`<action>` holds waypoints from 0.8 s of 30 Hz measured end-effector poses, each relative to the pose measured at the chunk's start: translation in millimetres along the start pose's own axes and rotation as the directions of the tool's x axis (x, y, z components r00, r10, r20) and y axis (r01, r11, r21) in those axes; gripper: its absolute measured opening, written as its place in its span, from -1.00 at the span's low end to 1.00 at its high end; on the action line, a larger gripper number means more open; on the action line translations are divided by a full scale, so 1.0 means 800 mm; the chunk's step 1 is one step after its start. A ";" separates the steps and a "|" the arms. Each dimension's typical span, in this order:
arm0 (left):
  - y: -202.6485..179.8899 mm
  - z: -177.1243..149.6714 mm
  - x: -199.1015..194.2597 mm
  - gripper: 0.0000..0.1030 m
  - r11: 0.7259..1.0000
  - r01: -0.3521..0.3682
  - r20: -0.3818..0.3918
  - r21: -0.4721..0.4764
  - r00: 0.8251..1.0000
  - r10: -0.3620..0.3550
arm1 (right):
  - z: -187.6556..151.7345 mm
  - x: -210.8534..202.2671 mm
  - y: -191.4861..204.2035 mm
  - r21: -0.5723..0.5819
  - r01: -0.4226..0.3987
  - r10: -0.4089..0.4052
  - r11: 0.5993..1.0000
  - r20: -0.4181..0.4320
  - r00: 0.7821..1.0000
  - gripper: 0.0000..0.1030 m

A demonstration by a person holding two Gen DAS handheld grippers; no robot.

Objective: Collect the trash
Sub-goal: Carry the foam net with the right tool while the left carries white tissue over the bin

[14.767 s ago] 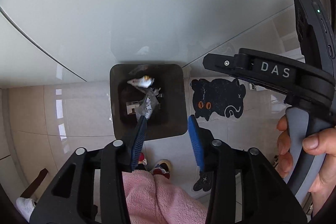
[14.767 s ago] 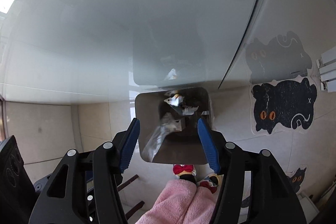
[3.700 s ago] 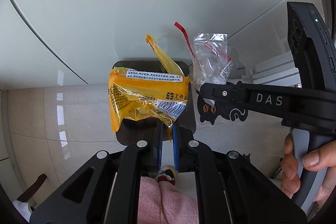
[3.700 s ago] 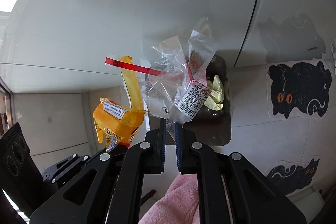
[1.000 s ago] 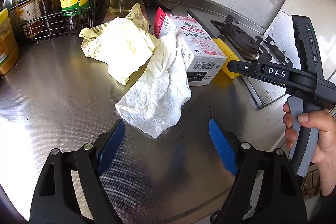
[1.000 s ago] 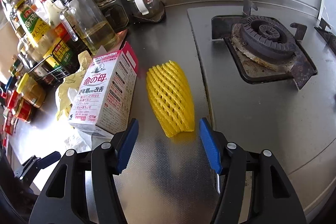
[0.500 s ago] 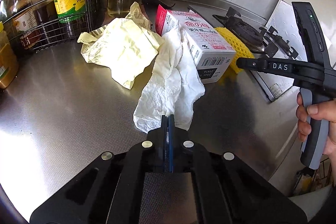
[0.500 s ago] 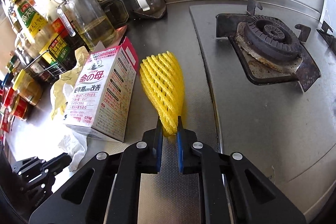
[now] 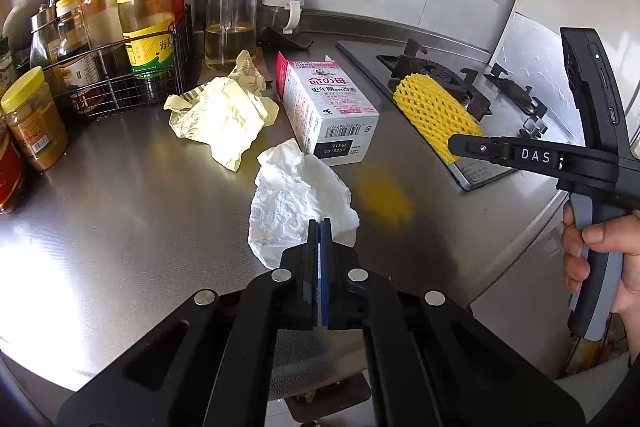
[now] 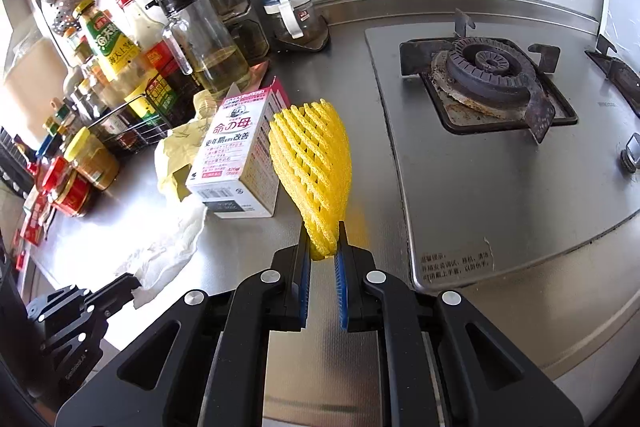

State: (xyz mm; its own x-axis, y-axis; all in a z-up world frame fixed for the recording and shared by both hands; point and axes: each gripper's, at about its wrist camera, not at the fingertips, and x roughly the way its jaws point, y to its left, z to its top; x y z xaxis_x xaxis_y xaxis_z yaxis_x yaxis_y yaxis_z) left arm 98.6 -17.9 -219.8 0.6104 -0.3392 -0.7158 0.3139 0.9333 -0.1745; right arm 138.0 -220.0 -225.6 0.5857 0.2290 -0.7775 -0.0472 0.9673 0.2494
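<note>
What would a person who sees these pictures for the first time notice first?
Probably the bright yellow foam net, pinched at its lower end by the right tool and lifted beside the gas burner. Next, the crumpled white tissue gripped by the left tool above the steel counter, just in front of the pink and white box.

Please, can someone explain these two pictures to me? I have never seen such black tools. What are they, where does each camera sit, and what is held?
No robot is here: a person holds one hand tool in each hand. Each tool has two fingers and its own wide-angle camera looking along them. In the left tool's view, the left gripper is shut on a white crumpled tissue. In the right tool's view, the right gripper is shut on a yellow foam net. On the steel counter lie a pink and white box and a pale yellow wrapper, beside a gas stove.
</note>
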 end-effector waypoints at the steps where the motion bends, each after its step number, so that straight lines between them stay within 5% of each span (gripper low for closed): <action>1: -0.003 -0.003 -0.006 -1.00 1.000 -0.003 0.006 0.001 1.000 0.003 | -0.004 -0.006 0.001 -0.002 -0.005 0.005 1.000 0.003 1.000 -0.76; 13: -0.051 -0.044 -0.100 -1.00 1.000 -0.025 0.057 0.005 0.998 0.025 | -0.076 -0.100 0.022 -0.023 -0.078 0.079 0.997 0.025 0.997 -0.76; 24: -0.084 -0.128 -0.174 -1.00 1.000 -0.015 0.052 -0.026 0.998 0.016 | -0.165 -0.156 0.040 -0.048 -0.136 0.135 0.990 -0.028 0.990 -0.76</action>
State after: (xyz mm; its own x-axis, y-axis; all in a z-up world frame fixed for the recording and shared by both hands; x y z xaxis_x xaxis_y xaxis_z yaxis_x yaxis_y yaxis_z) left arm -82.2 -21.2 -177.5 0.6526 -0.3300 -0.6820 0.2860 0.9409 -0.1817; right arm -43.3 -203.2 -196.5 0.5508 0.3604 -0.7528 -0.1650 0.9312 0.3251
